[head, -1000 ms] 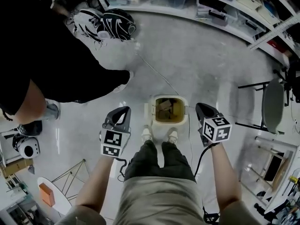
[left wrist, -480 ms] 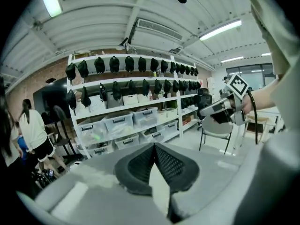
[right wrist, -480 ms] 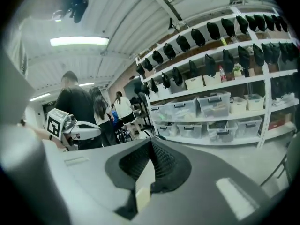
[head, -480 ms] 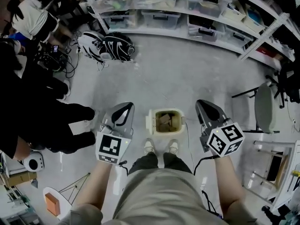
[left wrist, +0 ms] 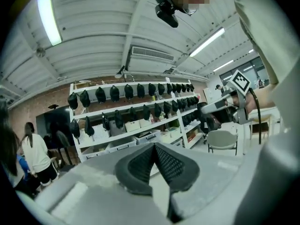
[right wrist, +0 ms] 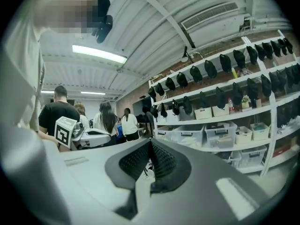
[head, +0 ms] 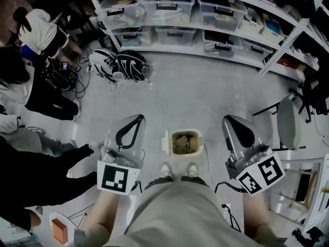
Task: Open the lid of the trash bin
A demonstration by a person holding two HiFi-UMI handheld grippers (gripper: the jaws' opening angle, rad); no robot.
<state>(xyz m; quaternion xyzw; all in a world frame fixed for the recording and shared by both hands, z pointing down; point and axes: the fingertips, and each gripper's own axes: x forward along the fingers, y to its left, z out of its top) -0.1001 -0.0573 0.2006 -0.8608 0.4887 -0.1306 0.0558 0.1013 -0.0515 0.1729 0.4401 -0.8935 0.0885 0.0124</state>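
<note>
The small pale trash bin (head: 197, 136) stands on the floor just ahead of my shoes. I look straight into it and see brown scraps inside. Its lid (head: 166, 142) shows as a pale flap along the left side. My left gripper (head: 138, 118) hovers high to the left of the bin, my right gripper (head: 230, 119) high to its right, and neither touches it. In the left gripper view the jaws meet at their tips, left gripper (left wrist: 154, 146) shut on nothing. The right gripper (right wrist: 150, 142) is likewise shut and empty.
Shelves with plastic crates (head: 169, 6) line the back wall. Black and white bags (head: 123, 63) lie on the floor ahead left. People (head: 36, 32) crouch at the left among cables. A chair (head: 287, 122) stands at the right. A thin cable runs beside the bin.
The view has risen, so the bin looks smaller and the shelves have come into sight. Both grippers have lifted and spread apart. The person in black has moved off to the left.
</note>
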